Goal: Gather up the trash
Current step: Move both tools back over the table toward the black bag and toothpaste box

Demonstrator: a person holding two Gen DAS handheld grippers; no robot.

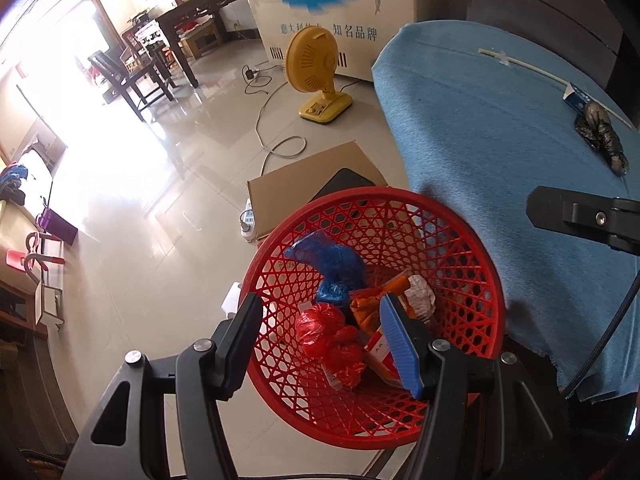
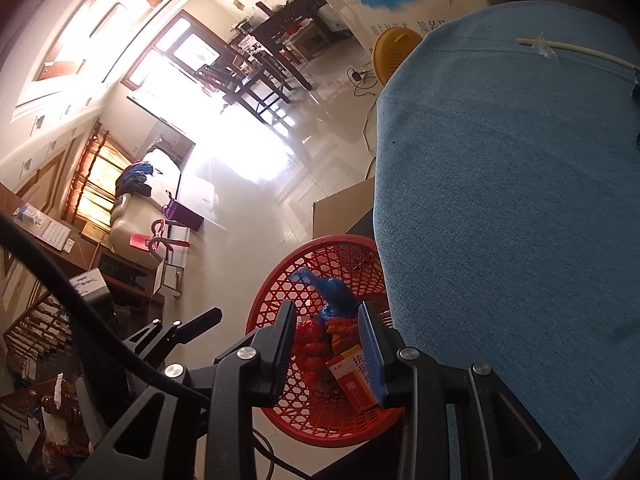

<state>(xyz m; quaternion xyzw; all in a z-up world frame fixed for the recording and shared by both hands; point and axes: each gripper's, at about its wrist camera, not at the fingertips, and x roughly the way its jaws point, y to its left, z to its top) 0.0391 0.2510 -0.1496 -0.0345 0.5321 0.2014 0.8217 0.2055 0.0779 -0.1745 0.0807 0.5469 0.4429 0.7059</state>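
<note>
The left tongs [image 1: 320, 332] hang over the red basket [image 1: 472, 240], their two fingers spread wide with nothing between them; through the gap the trash in the basket shows. The right tongs [image 2: 328, 340] hang over the same red basket [image 2: 276, 280] from the other side, also spread apart and holding nothing.

The basket stands on the floor [image 1: 168, 248], tight against the near edge of the bench, which is draped in a blue cloth [image 1: 500, 140]. Inside the basket lie a crumpled blue plastic bag [image 1: 332, 268], a crumpled red plastic bag [image 1: 332, 336], an orange wrapper [image 1: 368, 304], a wad of white paper [image 1: 420, 294] and a red-and-white carton [image 1: 380, 350]. In the right wrist view the carton [image 2: 352, 376] lies just beside the blue finger of the right tongs, with the red bag [image 2: 308, 340] and the blue bag [image 2: 336, 292] farther in.

On the bench, toward its far right edge, a crumpled black plastic bag [image 1: 600, 132] lies on the cloth, touching a small blue-and-white packet [image 1: 576, 98]. A thin white stick [image 1: 532, 68] lies along the far edge beside them.

Behind the basket a flat piece of cardboard [image 1: 304, 176] lies on the floor, with a white power strip [image 1: 247, 224] at its left corner. Farther off stand a yellow fan [image 1: 316, 72] and a white chest freezer [image 1: 320, 12].
</note>
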